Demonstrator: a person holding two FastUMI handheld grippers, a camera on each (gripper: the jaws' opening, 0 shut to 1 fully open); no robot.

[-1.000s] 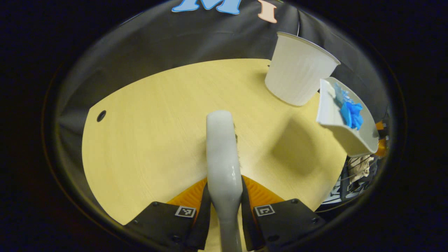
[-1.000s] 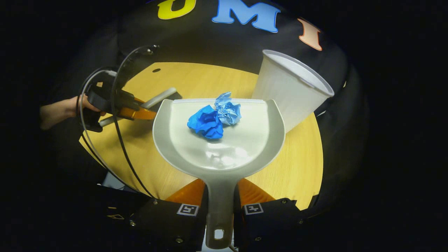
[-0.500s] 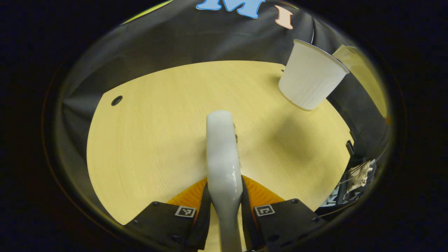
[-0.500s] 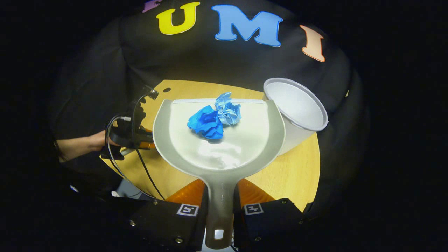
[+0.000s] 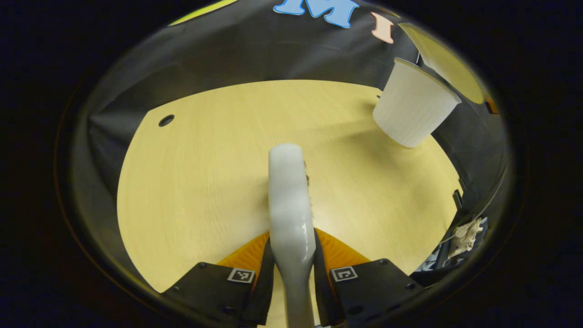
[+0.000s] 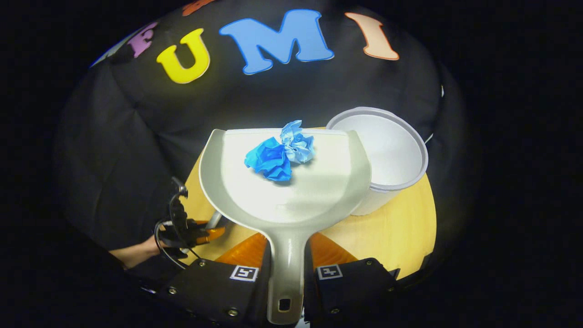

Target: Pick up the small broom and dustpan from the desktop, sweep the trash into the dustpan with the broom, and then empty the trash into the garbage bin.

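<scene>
Lifted higher now, the dustpan (image 6: 291,182) with blue paper wads (image 6: 278,152), handle clamped in the right gripper (image 6: 286,278) jaws, sits just left of the white garbage bin (image 6: 387,150) mouth, while the left gripper (image 5: 291,278) jaws pinch the broom (image 5: 289,205) handle.

**Hidden and cut-off parts**

In the left gripper view, the broom (image 5: 290,214) shows its handle; its bristles are largely hidden beneath. In the right gripper view, the dustpan (image 6: 284,182) covers much of the counter (image 6: 396,232), the garbage bin (image 6: 382,155)'s near side, and most of the far left tongs (image 6: 200,231).
</scene>
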